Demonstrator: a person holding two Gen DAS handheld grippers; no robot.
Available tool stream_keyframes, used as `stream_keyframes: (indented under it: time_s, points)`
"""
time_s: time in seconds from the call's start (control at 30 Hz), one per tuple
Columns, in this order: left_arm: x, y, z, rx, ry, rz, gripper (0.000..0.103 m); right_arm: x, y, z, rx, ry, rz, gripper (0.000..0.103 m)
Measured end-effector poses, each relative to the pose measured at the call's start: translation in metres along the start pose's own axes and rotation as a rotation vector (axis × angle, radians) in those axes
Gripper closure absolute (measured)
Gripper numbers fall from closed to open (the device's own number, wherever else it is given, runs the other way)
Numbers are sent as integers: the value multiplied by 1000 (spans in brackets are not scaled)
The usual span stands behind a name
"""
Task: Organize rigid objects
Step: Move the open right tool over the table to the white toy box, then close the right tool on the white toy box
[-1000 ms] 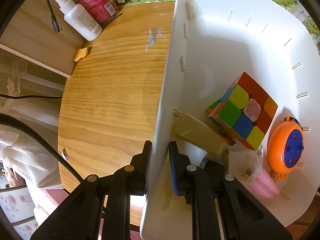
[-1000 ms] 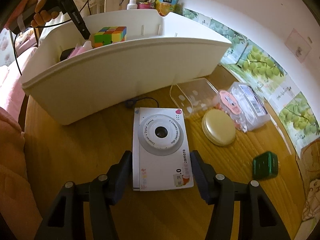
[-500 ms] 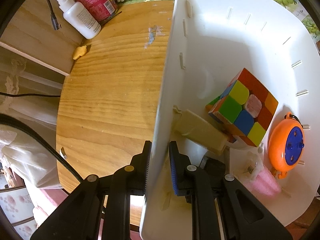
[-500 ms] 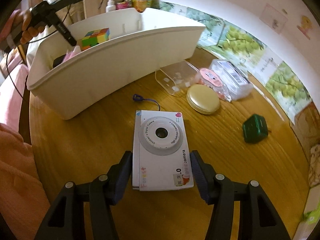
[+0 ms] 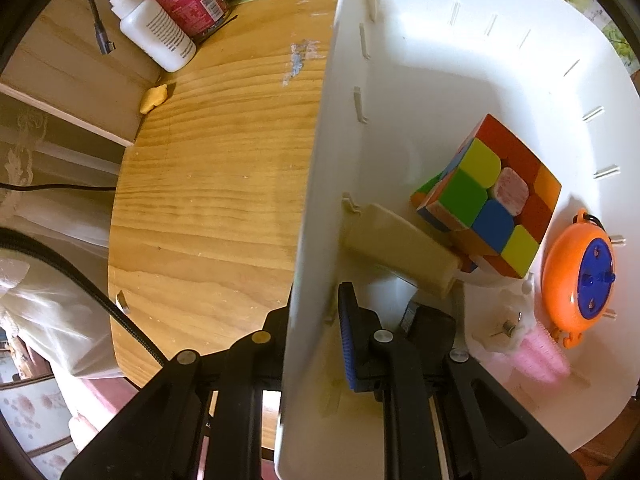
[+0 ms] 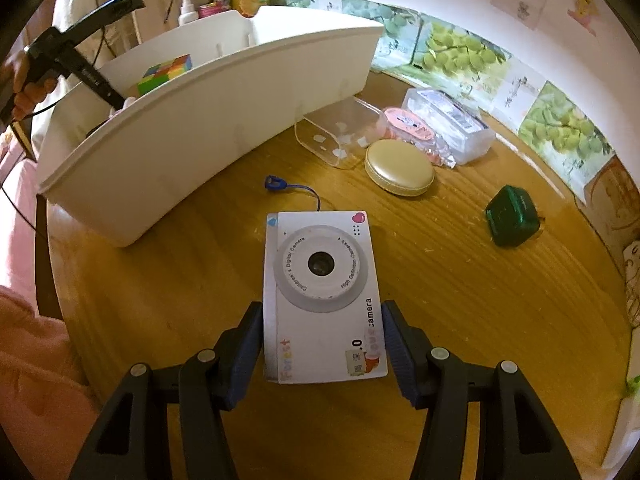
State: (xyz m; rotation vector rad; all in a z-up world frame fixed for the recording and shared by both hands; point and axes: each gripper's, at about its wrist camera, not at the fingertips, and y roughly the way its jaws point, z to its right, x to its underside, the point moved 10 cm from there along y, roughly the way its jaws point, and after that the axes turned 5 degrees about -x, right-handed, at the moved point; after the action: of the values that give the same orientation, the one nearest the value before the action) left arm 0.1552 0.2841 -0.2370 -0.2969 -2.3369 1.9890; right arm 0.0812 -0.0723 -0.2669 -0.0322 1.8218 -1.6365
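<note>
My right gripper (image 6: 322, 344) is shut on a white toy camera (image 6: 320, 280), its pads pressing both long sides, lens facing up. Its blue strap tag (image 6: 274, 183) trails on the wooden table (image 6: 460, 300). Beyond it stands the white bin (image 6: 200, 128). My left gripper (image 5: 314, 312) points straight down and is shut on the bin's near wall (image 5: 316, 200), one finger outside and one inside. In the bin lie a colourful puzzle cube (image 5: 492, 196), a beige block (image 5: 396, 244), an orange round toy (image 5: 580, 276) and a pink item (image 5: 540, 360).
Right of the bin lie a clear plastic box (image 6: 340, 132), a cream round tin (image 6: 400, 168), a pink disc (image 6: 408, 124), a wrapped clear case (image 6: 452, 124) and a green box (image 6: 512, 216). A white bottle (image 5: 156, 32) and red cup (image 5: 188, 0) stand at the table's far edge.
The right gripper has rolled with the camera still in its grip, so the bin and table items swing across its view. The left gripper stays clamped on the bin wall.
</note>
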Motion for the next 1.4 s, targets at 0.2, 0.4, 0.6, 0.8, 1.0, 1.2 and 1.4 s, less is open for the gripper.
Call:
stream_keyframes:
  time_s: [0.2, 0.4, 0.6, 0.8, 1.0, 1.2, 1.4]
  points:
    - [1, 1, 1, 0, 1, -3, 86, -7, 5, 0, -2, 34, 26, 41]
    - [-1, 1, 0, 10, 2, -8, 86, -16, 12, 1, -25, 80, 31, 31]
    - [-1, 1, 1, 21, 11, -9, 86, -22, 18, 2, -18, 94, 38, 22]
    - [-1, 3, 2, 32, 24, -12, 86, -29, 23, 3, -4, 123, 35, 17]
    - [-2, 4, 4, 54, 38, -14, 86, -29, 25, 4, 22, 172, 27, 5]
    - [-2, 8, 4, 85, 53, -15, 86, -28, 26, 5, 48, 223, 26, 2]
    - [-6, 8, 5, 105, 90, -10, 86, -27, 25, -3, 52, 237, 13, 2]
